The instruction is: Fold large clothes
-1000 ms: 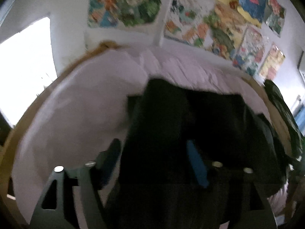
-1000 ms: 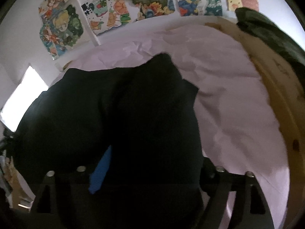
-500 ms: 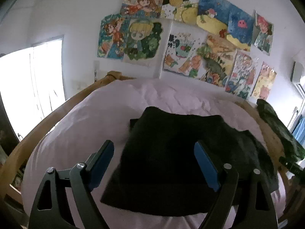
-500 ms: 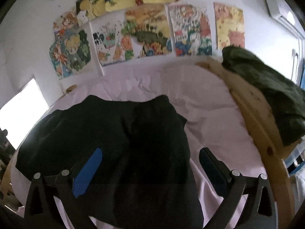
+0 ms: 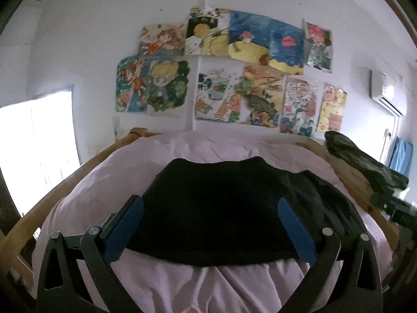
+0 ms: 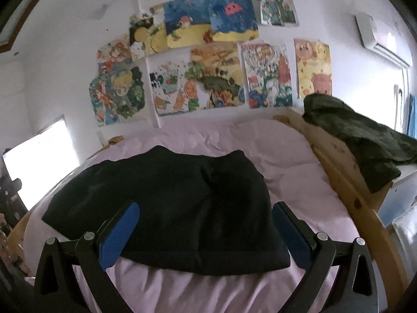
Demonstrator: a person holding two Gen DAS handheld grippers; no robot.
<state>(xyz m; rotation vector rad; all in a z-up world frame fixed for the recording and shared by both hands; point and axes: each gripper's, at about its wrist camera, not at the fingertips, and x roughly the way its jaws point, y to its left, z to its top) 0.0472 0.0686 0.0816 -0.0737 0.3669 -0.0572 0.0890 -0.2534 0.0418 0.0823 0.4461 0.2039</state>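
Observation:
A black garment (image 5: 216,208) lies folded flat on the pale pink bedsheet (image 5: 104,182); it also shows in the right wrist view (image 6: 166,203). My left gripper (image 5: 209,228) is open and empty, raised above the garment's near edge, with its blue pads (image 5: 122,228) wide apart. My right gripper (image 6: 206,230) is open and empty too, raised above the garment's near right part, not touching the cloth.
A wooden bed frame (image 6: 346,190) rims the mattress. A dark green garment (image 6: 359,135) hangs over the frame at right, also in the left wrist view (image 5: 365,161). Posters (image 6: 208,60) cover the white wall. A bright window (image 5: 34,151) is at left.
Both grippers let go of the black garment, opened and pulled back and up. The garment now lies flat on the bed, and the wall fills more of both views.

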